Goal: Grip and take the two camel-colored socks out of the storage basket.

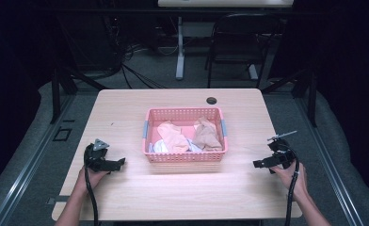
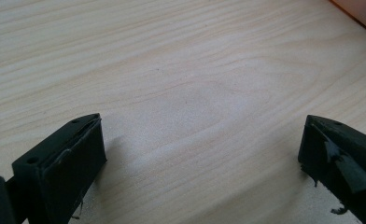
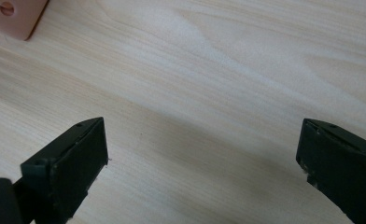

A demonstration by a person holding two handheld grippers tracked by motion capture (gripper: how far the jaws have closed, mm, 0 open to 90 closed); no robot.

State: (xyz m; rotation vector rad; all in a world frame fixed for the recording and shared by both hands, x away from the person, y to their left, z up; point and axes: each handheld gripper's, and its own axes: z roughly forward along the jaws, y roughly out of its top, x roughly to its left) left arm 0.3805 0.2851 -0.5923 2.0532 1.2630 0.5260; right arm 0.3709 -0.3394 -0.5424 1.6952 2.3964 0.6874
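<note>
Flanking a pink basket [image 1: 150, 118] at twelve o'clock, the left gripper [image 1: 119, 163] and right gripper [image 1: 259, 164] rest with jaws spread and empty, its soft, light crumpled cloths [image 1: 173, 134] likely best pinched at a raised fold.

My left gripper [image 1: 119, 162] sits low at my left, gripped in my left hand [image 1: 92, 176], fingers [image 2: 62, 172] spread wide with nothing between them. My right gripper [image 1: 258, 164], in my right hand [image 1: 293, 176], points inward, fingers [image 3: 66, 172] equally wide apart, empty.
</note>
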